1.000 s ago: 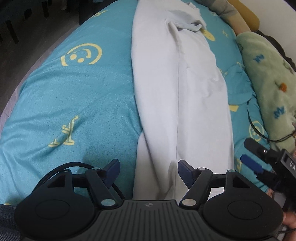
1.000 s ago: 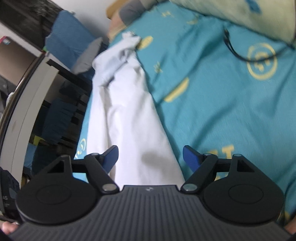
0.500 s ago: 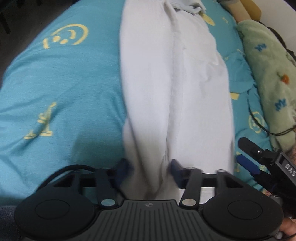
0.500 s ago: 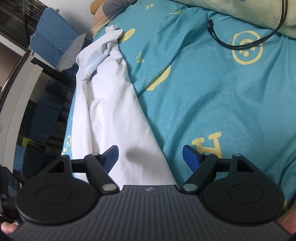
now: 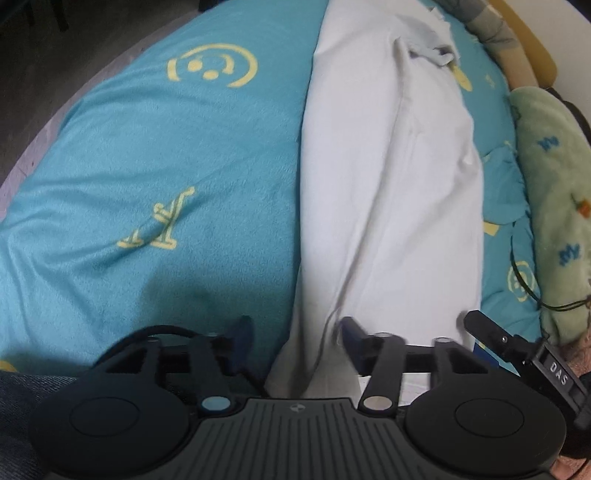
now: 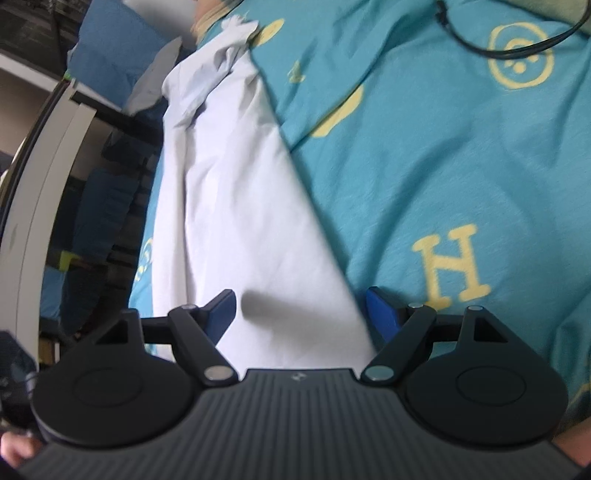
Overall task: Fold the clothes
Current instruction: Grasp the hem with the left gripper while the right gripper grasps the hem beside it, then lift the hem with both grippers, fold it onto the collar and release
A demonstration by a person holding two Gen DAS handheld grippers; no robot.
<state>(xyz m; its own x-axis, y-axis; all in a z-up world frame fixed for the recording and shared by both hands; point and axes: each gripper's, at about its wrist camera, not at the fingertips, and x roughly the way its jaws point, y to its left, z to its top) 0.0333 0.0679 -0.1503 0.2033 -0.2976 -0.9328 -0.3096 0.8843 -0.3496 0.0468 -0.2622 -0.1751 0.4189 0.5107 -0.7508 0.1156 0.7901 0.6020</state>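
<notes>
A long white garment (image 5: 388,166) lies folded into a narrow strip lengthwise on the teal bedspread (image 5: 166,166), its crumpled collar end at the far side. My left gripper (image 5: 297,330) hovers over the near end of the strip. Its jaws are opening, the garment's left edge lies between them, and the pads do not press on it. In the right wrist view, my right gripper (image 6: 301,308) stands open above the near right corner of the white garment (image 6: 236,206), touching nothing. The right gripper (image 5: 517,347) also shows at the lower right of the left wrist view.
A green patterned blanket (image 5: 554,184) lies along the bed's right side with a black cable (image 5: 524,280) beside it. A pillow (image 5: 495,33) lies at the far end. Dark floor (image 5: 37,55) borders the bed on the left. White furniture (image 6: 40,177) and blue cushions (image 6: 107,59) stand past the bed.
The left jaws closed in on the garment's near end half a second ago and have since spread apart again. The right gripper stayed open and barely moved.
</notes>
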